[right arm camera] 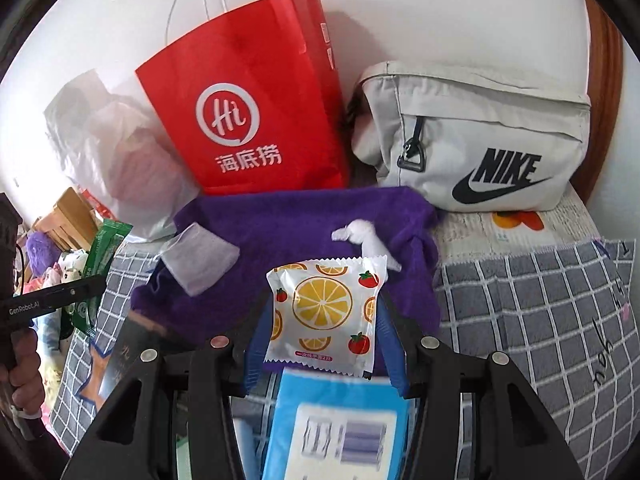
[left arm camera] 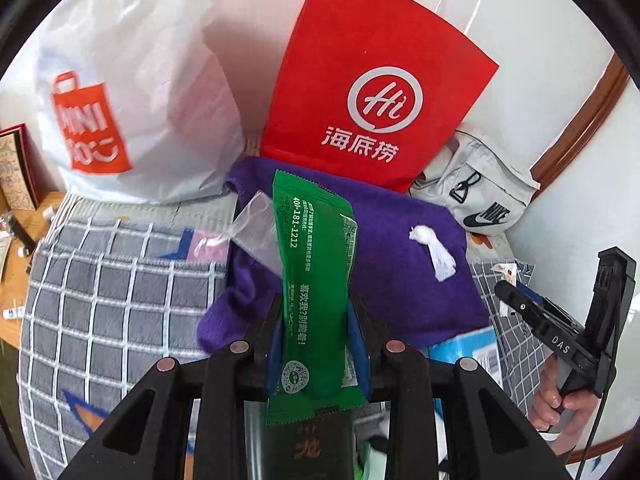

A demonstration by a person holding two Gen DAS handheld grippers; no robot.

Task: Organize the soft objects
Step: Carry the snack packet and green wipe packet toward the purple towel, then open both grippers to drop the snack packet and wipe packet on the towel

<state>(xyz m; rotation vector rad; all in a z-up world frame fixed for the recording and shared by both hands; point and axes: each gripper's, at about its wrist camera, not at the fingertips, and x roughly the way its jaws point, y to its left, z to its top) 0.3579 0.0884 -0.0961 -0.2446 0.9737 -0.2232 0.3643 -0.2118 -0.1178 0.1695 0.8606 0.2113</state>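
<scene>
My left gripper is shut on a long green snack packet, held upright above a purple towel. The packet also shows at the left edge of the right wrist view. My right gripper is shut on a white packet with orange-slice print, held over the same purple towel. On the towel lie a translucent sachet and a white knotted tassel. A blue-and-white tissue pack lies under the right gripper.
A red paper bag and a white plastic Miniso bag stand against the wall behind the towel. A grey Nike pouch lies to the right. A grey checked blanket covers the bed. A wooden desk is at left.
</scene>
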